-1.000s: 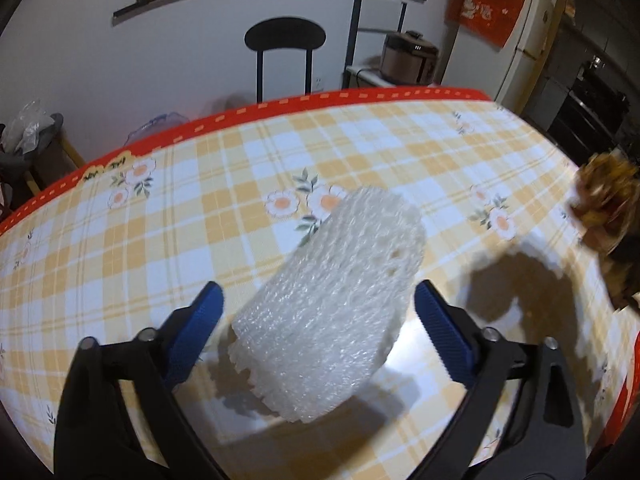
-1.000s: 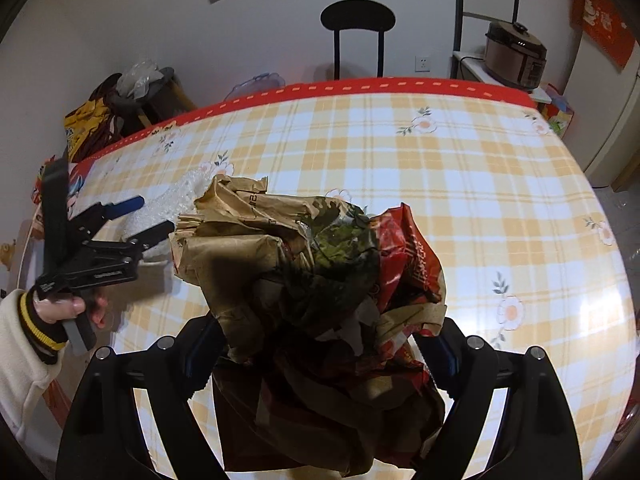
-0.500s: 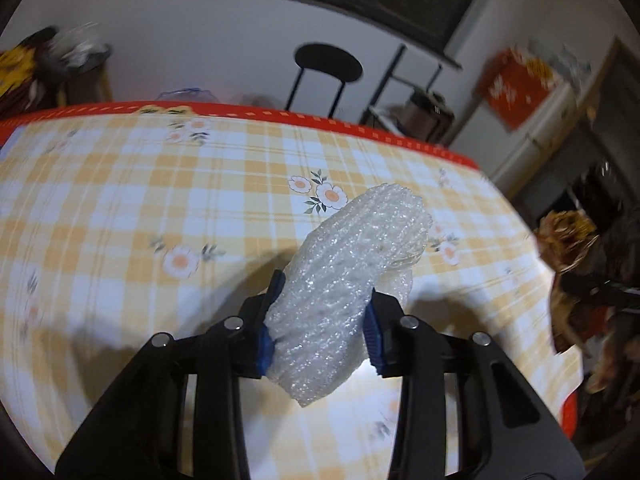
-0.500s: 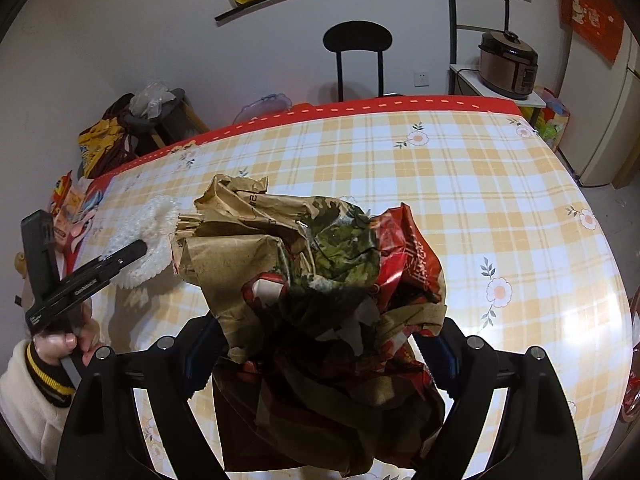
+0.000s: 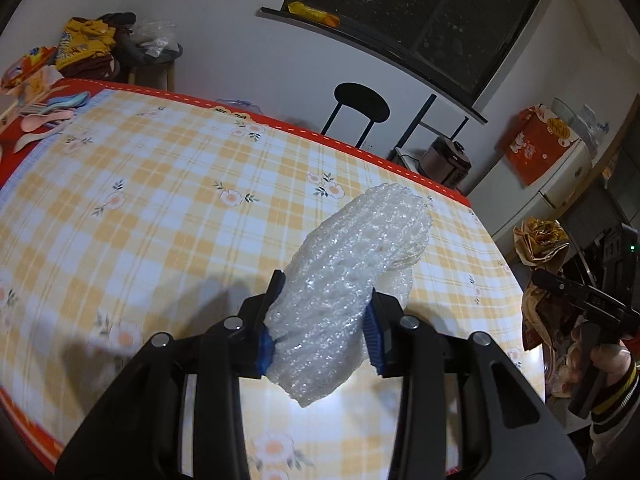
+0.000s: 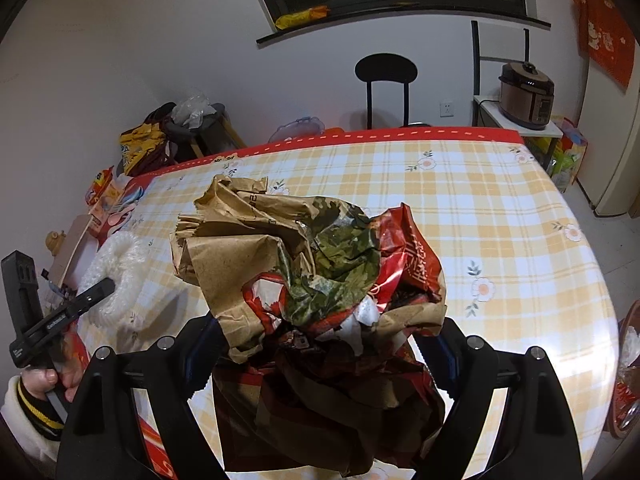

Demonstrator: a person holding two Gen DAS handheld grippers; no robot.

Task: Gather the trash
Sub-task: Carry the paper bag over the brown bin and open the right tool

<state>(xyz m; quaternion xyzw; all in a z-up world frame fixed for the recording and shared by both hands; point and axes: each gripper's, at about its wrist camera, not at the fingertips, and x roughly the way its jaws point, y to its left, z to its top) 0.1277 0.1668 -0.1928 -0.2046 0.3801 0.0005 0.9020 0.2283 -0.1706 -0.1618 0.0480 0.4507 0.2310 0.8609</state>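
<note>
My left gripper is shut on a white foam net sleeve and holds it above the table. The sleeve also shows at the left of the right wrist view. My right gripper is shut on a crumpled bundle of brown paper and red and green wrappers, held above the table. That bundle shows at the right edge of the left wrist view.
The table has a yellow plaid floral cloth with a red border. Pink and blue spoons lie at its far left corner. A black chair and a rice cooker stand behind it. A cluttered stool stands left.
The left gripper closed on the foam sleeve and lifted it off the table, tilting upward. The right gripper kept its bundle and rose slightly.
</note>
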